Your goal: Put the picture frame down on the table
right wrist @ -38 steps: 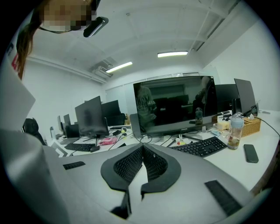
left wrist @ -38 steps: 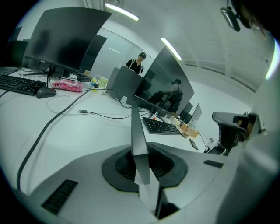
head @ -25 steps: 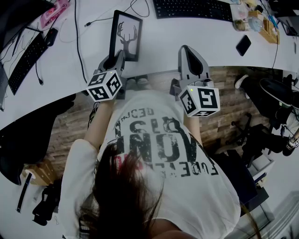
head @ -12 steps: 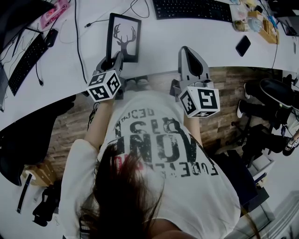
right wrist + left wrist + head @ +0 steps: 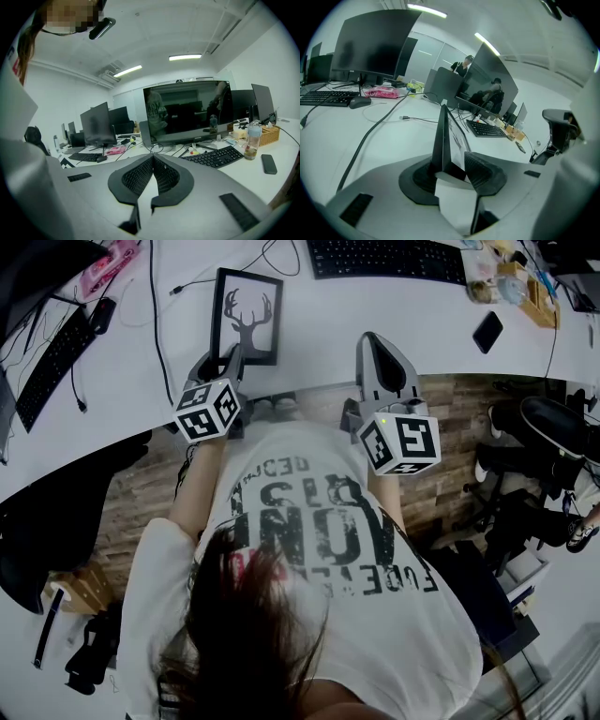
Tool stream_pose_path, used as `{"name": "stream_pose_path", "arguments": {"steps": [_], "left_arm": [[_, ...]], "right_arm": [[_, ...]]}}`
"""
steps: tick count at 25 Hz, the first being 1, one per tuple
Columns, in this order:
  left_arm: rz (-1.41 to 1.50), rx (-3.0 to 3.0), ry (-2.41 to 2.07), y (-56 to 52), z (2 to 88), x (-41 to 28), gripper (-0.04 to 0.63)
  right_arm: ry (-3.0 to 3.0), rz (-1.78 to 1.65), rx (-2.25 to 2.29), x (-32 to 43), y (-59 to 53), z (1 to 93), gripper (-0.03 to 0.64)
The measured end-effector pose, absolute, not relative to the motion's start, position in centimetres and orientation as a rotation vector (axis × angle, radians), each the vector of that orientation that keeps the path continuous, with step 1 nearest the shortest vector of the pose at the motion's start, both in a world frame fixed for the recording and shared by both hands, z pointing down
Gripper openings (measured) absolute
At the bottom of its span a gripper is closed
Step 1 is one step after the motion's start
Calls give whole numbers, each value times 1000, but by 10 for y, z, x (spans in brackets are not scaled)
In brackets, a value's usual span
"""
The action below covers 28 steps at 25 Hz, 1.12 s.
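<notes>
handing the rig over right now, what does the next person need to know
Left gripper: jaws have just been opening; the picture frame is between them, with one pad clear of it.
Right gripper: shut, empty, at the table edge.
Frame: over the table's near edge, seen edge-on from the left gripper view. Cannot tell if it rests fully.
Done: grip loosened.
Left: check that the frame is settled, then back the left gripper out.
</notes>
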<state>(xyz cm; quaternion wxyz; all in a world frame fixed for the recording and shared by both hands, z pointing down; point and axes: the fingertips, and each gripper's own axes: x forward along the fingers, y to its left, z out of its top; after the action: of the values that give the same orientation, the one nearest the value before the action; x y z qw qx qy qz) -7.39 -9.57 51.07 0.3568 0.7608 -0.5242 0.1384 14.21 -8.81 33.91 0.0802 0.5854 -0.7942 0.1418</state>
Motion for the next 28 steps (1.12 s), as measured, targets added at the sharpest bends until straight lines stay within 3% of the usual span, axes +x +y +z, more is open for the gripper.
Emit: {"name": "stream_pose_path", "arguments": {"steps": [28], "left_arm": [[495, 1841, -1286, -88, 550, -93, 235]], "right_arm": [[-2368, 426, 1756, 138, -91, 337, 0]]}}
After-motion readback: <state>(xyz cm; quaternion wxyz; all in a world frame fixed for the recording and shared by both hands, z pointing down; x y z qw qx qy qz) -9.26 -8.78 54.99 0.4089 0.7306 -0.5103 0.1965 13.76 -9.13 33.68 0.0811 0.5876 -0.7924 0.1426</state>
